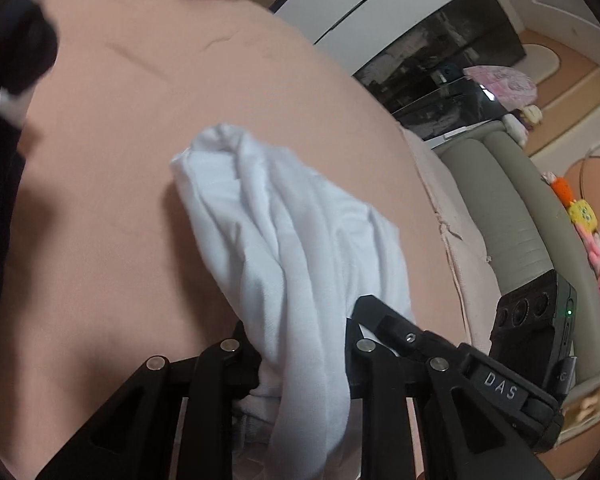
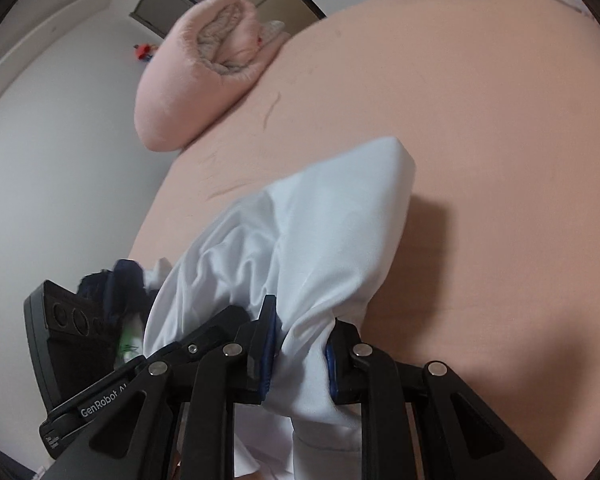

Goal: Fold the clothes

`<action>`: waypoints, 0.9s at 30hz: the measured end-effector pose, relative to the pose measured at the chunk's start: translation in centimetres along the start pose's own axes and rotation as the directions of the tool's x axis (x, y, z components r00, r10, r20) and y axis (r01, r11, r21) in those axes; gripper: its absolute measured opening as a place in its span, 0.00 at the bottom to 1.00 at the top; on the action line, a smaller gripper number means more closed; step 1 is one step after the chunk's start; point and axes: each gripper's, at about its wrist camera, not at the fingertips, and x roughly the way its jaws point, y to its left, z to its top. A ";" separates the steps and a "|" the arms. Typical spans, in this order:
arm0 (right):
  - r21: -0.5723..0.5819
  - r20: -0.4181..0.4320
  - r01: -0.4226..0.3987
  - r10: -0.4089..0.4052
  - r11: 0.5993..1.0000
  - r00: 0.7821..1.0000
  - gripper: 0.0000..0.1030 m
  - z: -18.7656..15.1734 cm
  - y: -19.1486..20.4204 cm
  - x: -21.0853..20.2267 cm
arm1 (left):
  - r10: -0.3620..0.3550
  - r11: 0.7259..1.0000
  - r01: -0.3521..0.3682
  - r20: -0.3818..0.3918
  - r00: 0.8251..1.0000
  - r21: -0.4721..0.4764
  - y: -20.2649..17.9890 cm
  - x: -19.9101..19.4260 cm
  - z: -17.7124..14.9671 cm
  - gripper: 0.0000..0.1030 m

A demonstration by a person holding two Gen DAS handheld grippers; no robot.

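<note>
A white garment (image 1: pixel 284 232) hangs bunched over a peach-pink bed sheet (image 1: pixel 140 160). My left gripper (image 1: pixel 300 360) is shut on one end of it, the cloth pinched between the black fingers. In the right wrist view the same white garment (image 2: pixel 312 240) drapes forward from my right gripper (image 2: pixel 304 344), which is shut on it between blue-padded fingers (image 2: pixel 270 344). Both grippers hold the cloth above the bed (image 2: pixel 480 140). The gripped edges are hidden inside the jaws.
A rolled pink blanket (image 2: pixel 204 76) lies at the far end of the bed. Dark clothes (image 1: pixel 16 52) sit at the left; dark clothes (image 2: pixel 116 284) also show beside the right gripper. A grey padded bed edge (image 1: pixel 512 208), a dark TV cabinet (image 1: pixel 440 64) and toys (image 1: pixel 584 216) lie right.
</note>
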 end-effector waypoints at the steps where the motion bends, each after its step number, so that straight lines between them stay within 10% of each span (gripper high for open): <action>1: -0.001 0.004 -0.002 0.002 1.000 1.000 0.18 0.0 0.1 -0.3 | -0.006 1.000 0.006 0.005 1.000 -0.003 -0.2 -0.1 0.1 0.19; 27: -0.212 0.163 0.106 -0.072 0.971 0.984 0.18 2.8 8.5 -9.6 | -0.186 0.983 0.183 0.130 0.974 0.036 -5.4 -5.1 2.8 0.19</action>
